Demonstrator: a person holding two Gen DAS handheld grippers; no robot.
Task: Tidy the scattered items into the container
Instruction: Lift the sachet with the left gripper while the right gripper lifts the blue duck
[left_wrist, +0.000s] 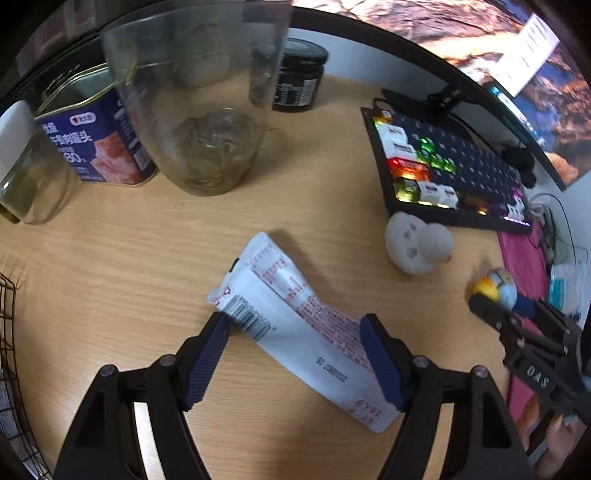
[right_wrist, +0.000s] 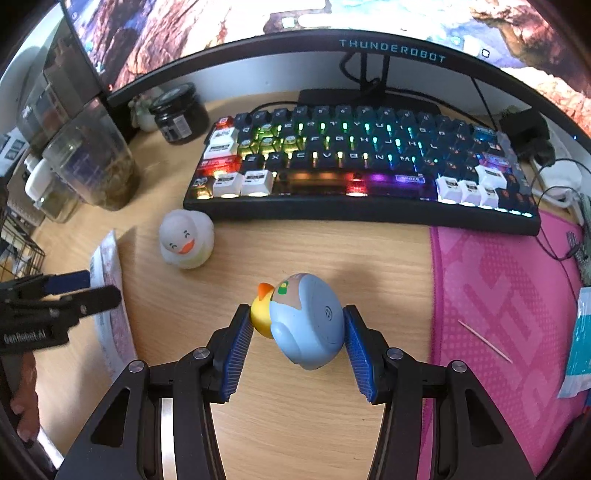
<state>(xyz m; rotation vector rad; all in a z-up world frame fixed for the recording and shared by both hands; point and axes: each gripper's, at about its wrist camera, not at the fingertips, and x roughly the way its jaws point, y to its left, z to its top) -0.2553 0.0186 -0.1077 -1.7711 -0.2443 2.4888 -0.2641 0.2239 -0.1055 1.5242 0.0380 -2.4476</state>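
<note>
A white sachet with red print (left_wrist: 295, 314) lies on the wooden desk between the fingers of my left gripper (left_wrist: 295, 325), which is open around it; both pads sit at its edges. My right gripper (right_wrist: 298, 314) is shut on a blue-and-yellow rubber duck (right_wrist: 303, 321), held just above the desk; it also shows in the left wrist view (left_wrist: 495, 288). A white rubber duck (right_wrist: 186, 238) sits on the desk in front of the keyboard, also seen in the left wrist view (left_wrist: 417, 245). A black wire basket (left_wrist: 7, 317) shows at the left edge.
A lit keyboard (right_wrist: 362, 166) and a monitor (right_wrist: 258, 22) stand at the back. A tall clear glass jar (left_wrist: 192, 96), a blue tin (left_wrist: 96, 140), a small jar (left_wrist: 33, 184) and a dark jar (left_wrist: 299, 77) stand at the back left. A pink mat (right_wrist: 502, 314) with a toothpick (right_wrist: 484, 341) lies to the right.
</note>
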